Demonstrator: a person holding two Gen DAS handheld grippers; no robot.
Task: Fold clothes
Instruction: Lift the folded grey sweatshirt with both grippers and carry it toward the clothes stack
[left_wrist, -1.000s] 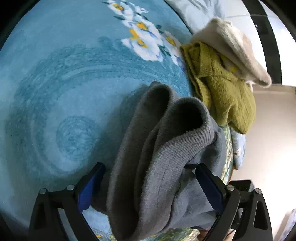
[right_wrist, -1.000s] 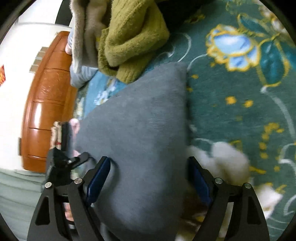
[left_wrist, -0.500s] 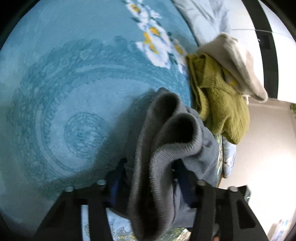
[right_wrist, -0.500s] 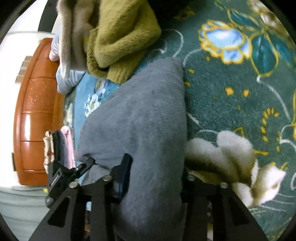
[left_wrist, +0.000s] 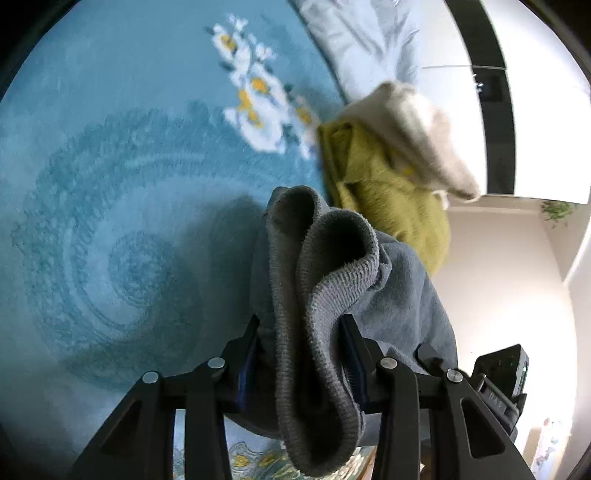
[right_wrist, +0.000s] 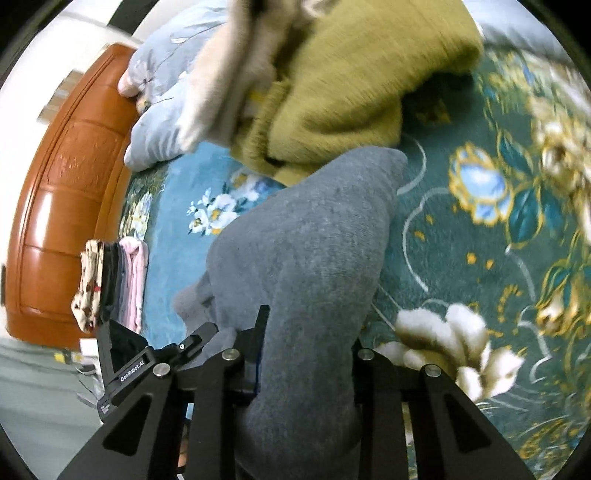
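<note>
A grey knit garment (left_wrist: 325, 280) is bunched in folds on a blue patterned blanket (left_wrist: 110, 206). My left gripper (left_wrist: 301, 354) is shut on its ribbed edge, which loops up between the jaws. My right gripper (right_wrist: 308, 343) is shut on another part of the same grey garment (right_wrist: 310, 243), which stretches away from the jaws. The left gripper's body shows at the lower left of the right wrist view (right_wrist: 147, 365).
An olive knit sweater (left_wrist: 384, 199) and a beige garment (left_wrist: 417, 133) lie just beyond the grey one, also in the right wrist view (right_wrist: 332, 85). A pale blue quilt (right_wrist: 162, 110) lies behind. A stack of folded clothes (right_wrist: 110, 280) sits by the wooden headboard (right_wrist: 62, 192).
Both grippers closed from wide open onto the grey garment. The garment has bunched and lifted a little between them, and both views have shifted.
</note>
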